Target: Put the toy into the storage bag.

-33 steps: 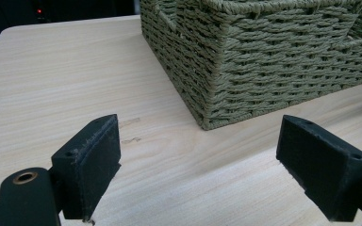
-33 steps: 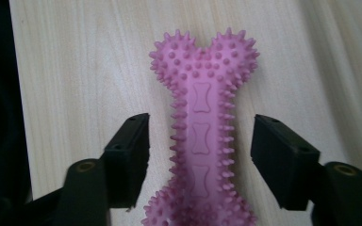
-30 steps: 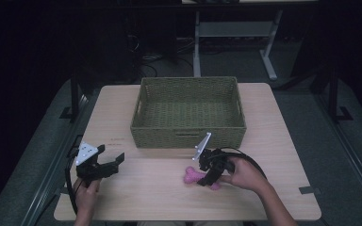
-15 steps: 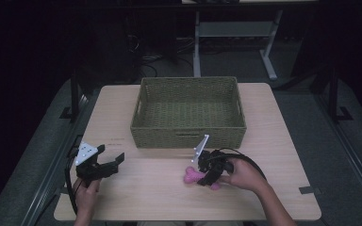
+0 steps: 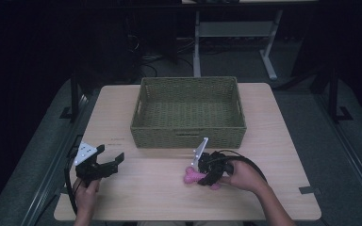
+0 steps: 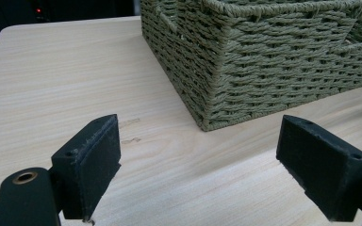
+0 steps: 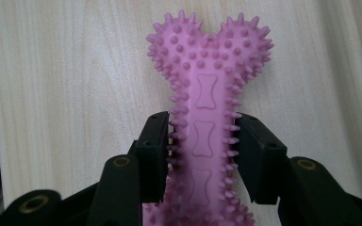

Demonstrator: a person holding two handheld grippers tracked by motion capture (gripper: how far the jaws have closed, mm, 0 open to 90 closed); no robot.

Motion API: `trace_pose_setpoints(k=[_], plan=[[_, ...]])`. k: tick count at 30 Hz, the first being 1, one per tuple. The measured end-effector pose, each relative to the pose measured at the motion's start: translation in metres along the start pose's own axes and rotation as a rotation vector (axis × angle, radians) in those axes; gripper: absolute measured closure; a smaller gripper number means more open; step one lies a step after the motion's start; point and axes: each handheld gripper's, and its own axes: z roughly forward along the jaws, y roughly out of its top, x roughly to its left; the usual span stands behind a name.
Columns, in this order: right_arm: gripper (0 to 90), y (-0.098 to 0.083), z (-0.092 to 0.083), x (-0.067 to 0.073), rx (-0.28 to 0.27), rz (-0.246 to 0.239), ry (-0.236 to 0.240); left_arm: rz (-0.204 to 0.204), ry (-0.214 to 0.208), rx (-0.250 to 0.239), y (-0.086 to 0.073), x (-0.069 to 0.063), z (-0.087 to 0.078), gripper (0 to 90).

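Right gripper [image 7: 202, 141] is clamped on a pink spiky bone toy [image 7: 207, 94]. Its jaws have just been closing, and the right gripper view shows both pads pressed into the toy's shaft from either side, spikes squashed against them. That view gives the detail: rows of nubs, small bone shapes stamped along the shaft, the two-lobed end pointing away from the gripper, light wood table [image 7: 75, 70] right under it. The near end of the toy runs out of the bottom of that view.

The high view gives the placing instead. The toy [image 5: 191, 175] lies on the table [image 5: 283, 141] at the near side, right of centre, a bit in front of the basket [image 5: 188, 129], w/ the right gripper [image 5: 206, 175] on it from the right and the right hand [image 5: 239, 176] behind. Grey plate and looping cable are on top of the gripper. Spikes and stamped shapes are too small to make out from there.

Left gripper [image 5: 111, 165] sits near the table's front left, in the left hand [image 5: 87, 188], well apart from the toy. Left gripper view: the left gripper [image 6: 207, 155] has its jaws spread wide, nothing between them but bare tabletop [image 6: 52, 70], pointing at the basket's [image 6: 264, 61] near corner. Weave is sharp there, olive-green twisted cord. High view shows the inside of the basket w/ no items in it and cut-out handles on its short sides.
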Motion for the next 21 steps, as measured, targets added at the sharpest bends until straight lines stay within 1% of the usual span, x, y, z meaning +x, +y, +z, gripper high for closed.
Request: trace_pose_setpoints(k=[1,5,7,13,15,21], plan=[[57.4,-0.001,-0.001,-0.001,0.000,0.006,0.011,0.000,0.001,-0.001,0.000,0.000,0.000,13.9],[57.8,-0.002,-0.002,-0.003,-0.004,0.012,0.021,0.000,0.001,0.001,0.000,0.000,0.000,13.9],[58.0,-0.003,-0.004,-0.005,-0.013,0.015,0.033,0.000,0.001,0.001,0.000,0.000,0.000,13.9],[58.0,-0.002,-0.012,-0.008,-0.041,0.020,0.044,-0.002,0.001,-0.001,0.000,0.000,0.000,13.8],[58.0,-0.003,-0.018,-0.010,-0.059,0.027,0.055,0.000,0.001,0.001,0.000,0.000,0.000,13.9],[58.0,-0.003,-0.026,-0.013,-0.073,0.036,0.059,-0.003,0.003,-0.003,0.000,0.000,0.000,13.9]])
